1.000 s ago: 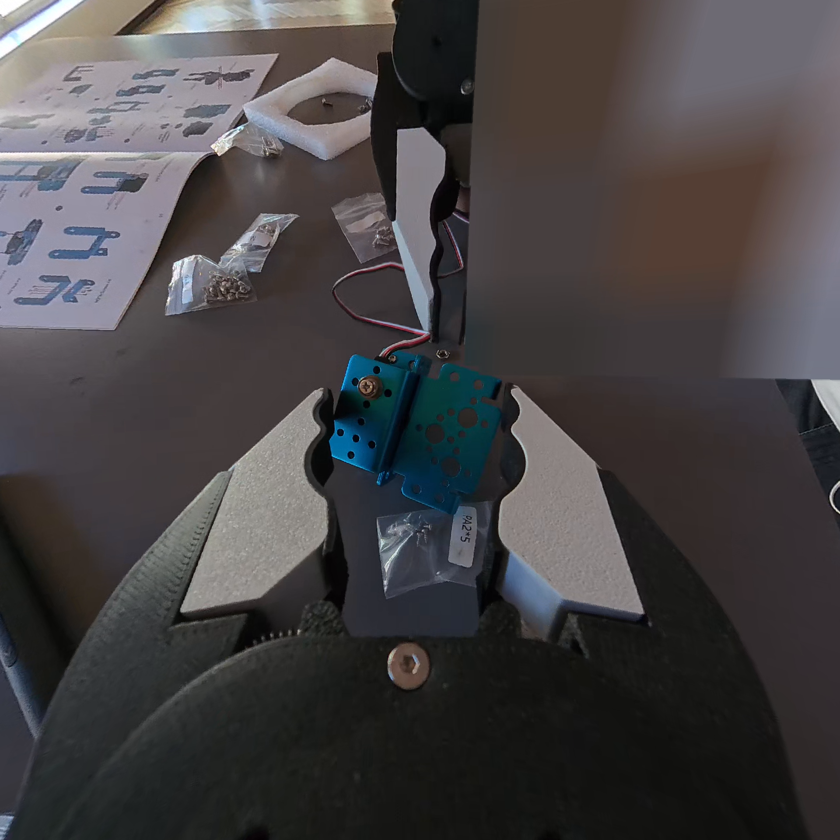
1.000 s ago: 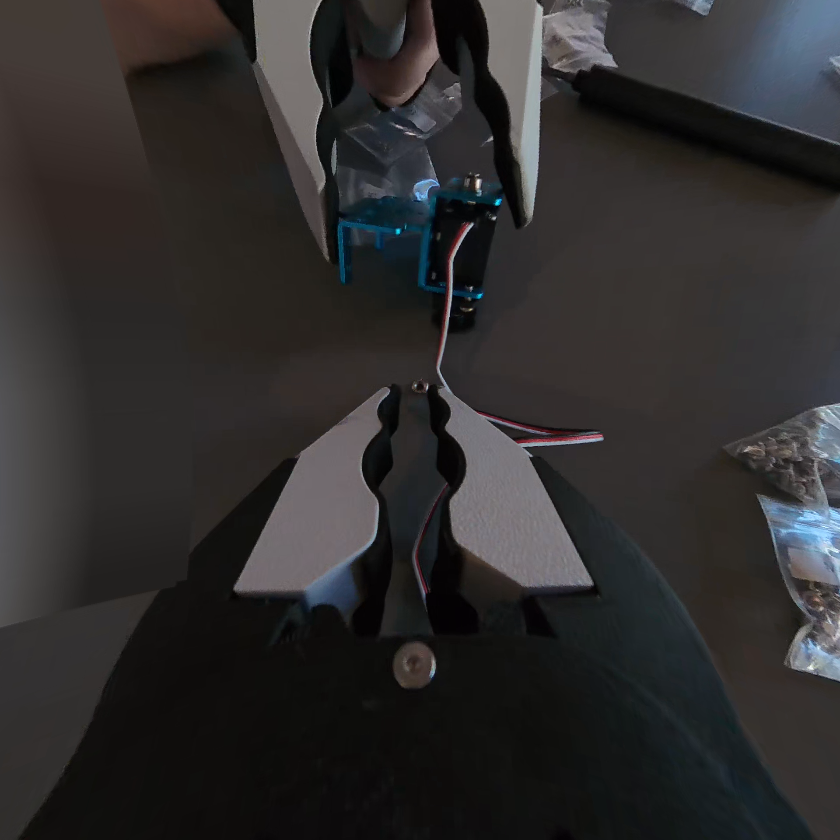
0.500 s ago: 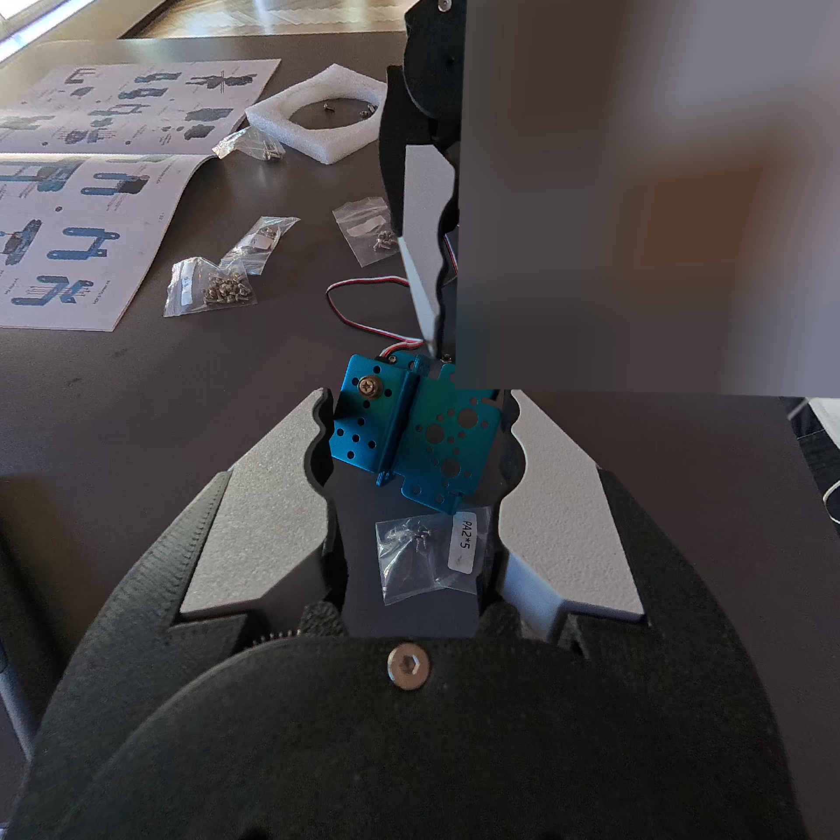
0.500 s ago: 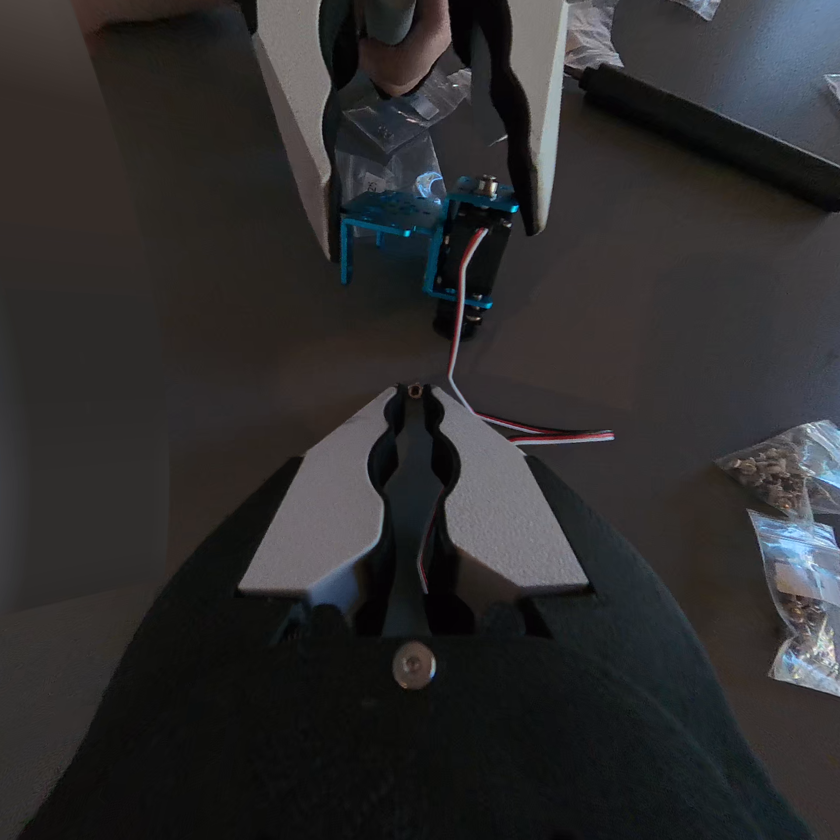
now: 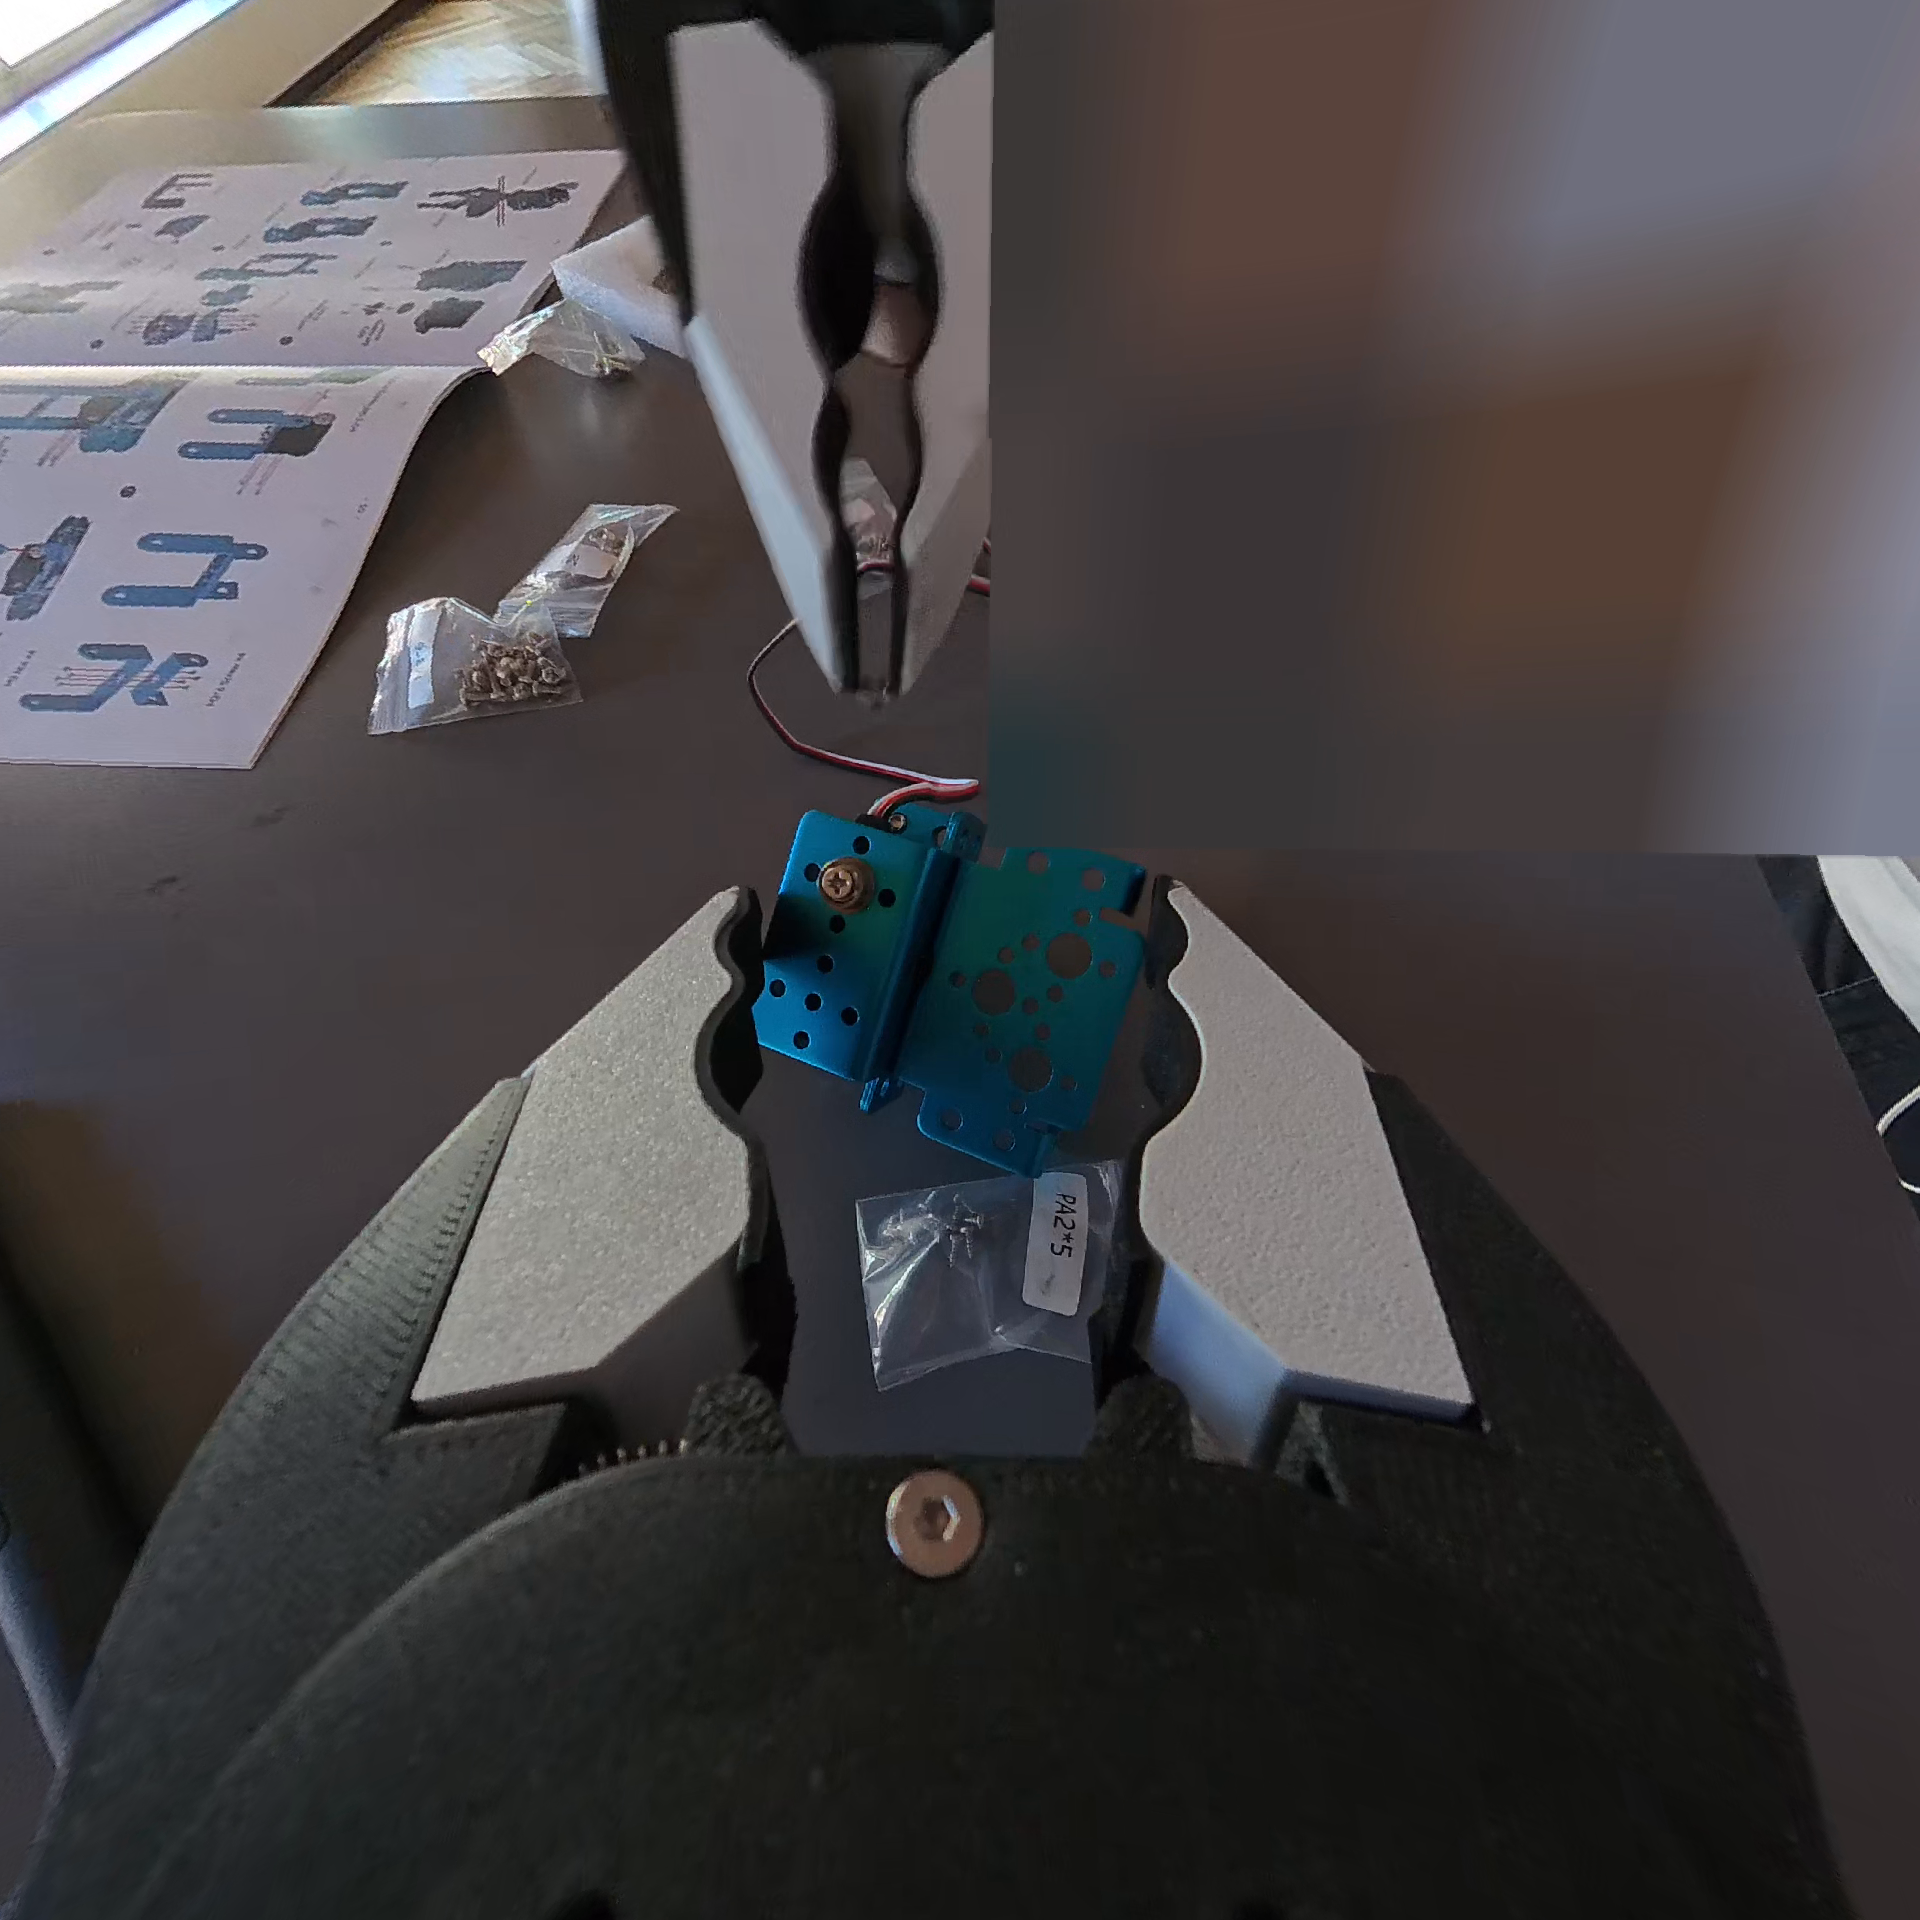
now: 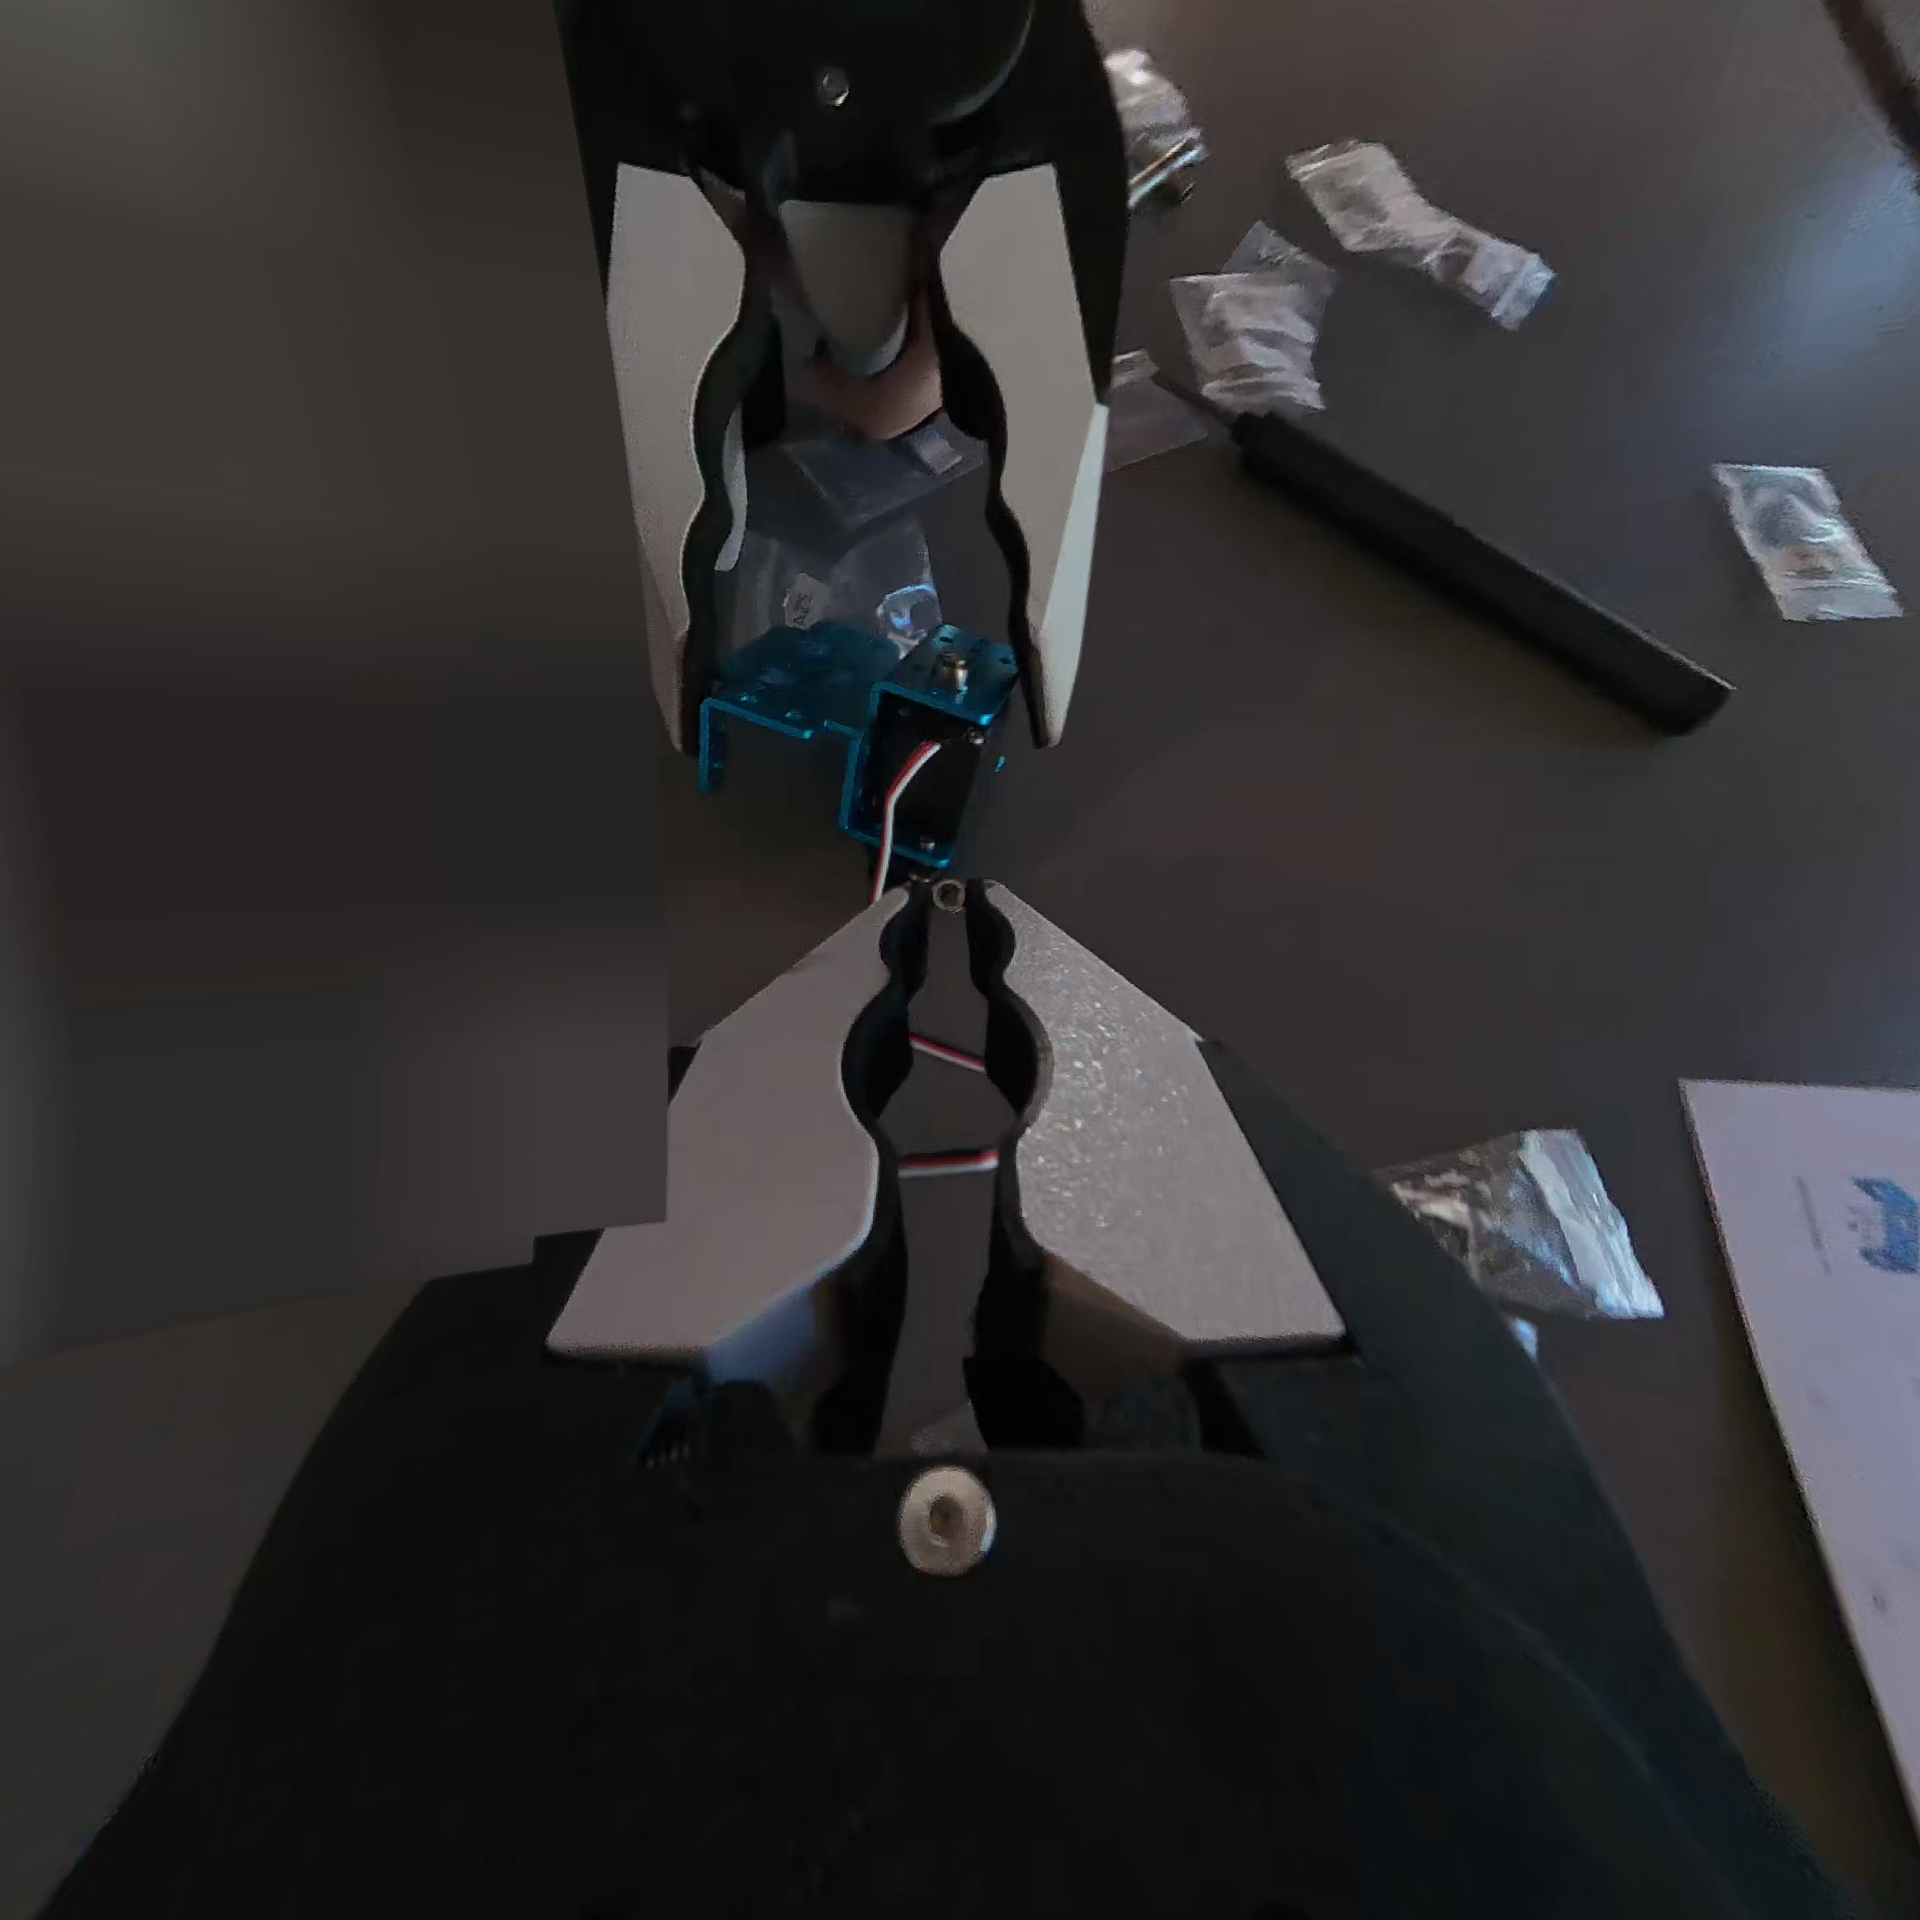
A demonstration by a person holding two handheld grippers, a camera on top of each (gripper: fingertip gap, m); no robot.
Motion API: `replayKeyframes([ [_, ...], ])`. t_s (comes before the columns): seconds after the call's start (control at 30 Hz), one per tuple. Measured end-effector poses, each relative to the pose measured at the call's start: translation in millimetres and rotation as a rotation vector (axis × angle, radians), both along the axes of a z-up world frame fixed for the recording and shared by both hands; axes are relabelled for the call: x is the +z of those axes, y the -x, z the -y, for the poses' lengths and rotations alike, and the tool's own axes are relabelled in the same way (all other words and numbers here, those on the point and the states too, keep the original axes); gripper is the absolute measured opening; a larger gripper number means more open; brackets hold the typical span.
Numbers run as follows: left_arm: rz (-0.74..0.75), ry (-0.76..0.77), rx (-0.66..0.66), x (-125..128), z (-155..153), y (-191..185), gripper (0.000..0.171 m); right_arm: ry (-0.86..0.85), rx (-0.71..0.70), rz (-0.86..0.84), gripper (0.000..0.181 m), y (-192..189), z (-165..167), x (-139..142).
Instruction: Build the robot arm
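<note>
My left gripper (image 5: 956, 920) is shut on a blue perforated metal bracket (image 5: 997, 987) and holds it by its two sides just above the dark table (image 5: 312, 935). The bracket carries a black servo (image 6: 925, 769) with a red, white and black wire (image 5: 831, 748). My right gripper (image 6: 945, 896) is shut on a small metal nut (image 6: 948, 894), pinched at its tips right next to the servo's lower end. The right gripper also shows in the left wrist view (image 5: 871, 691), pointing down behind the bracket. The left gripper shows in the right wrist view (image 6: 860, 727).
A small bag of screws (image 5: 977, 1268) lies under the left gripper. An open instruction booklet (image 5: 177, 468), more screw bags (image 5: 478, 665) and white foam (image 5: 613, 291) lie to the left. The right wrist view shows a black rod (image 6: 1475, 582) and several bags (image 6: 1527, 1226). The grippers' ends are close to 4 centimetres from one another.
My right gripper has swung round with the nut and now faces the left camera head-on. In its own view the servo has come right up to its tips. The left gripper holds still.
</note>
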State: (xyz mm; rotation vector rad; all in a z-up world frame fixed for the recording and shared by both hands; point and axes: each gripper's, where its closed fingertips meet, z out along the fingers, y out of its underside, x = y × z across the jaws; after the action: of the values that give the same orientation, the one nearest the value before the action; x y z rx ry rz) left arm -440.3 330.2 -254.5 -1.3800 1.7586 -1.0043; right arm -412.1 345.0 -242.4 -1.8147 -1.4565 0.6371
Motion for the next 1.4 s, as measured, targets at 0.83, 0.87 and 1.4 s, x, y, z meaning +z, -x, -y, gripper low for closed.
replayKeyframes([
  [0.83,-0.002,0.000,-0.004,0,2,-1,0.075,0.046,0.090,-0.016,0.018,15,2,-7],
  [0.87,-0.002,0.000,-0.004,0,2,-1,0.075,0.070,0.098,-0.034,0.019,16,3,-6],
  [1.4,0.000,0.002,-0.006,0,2,-1,0.075,0.135,0.150,-0.096,0.019,15,8,-12],
])
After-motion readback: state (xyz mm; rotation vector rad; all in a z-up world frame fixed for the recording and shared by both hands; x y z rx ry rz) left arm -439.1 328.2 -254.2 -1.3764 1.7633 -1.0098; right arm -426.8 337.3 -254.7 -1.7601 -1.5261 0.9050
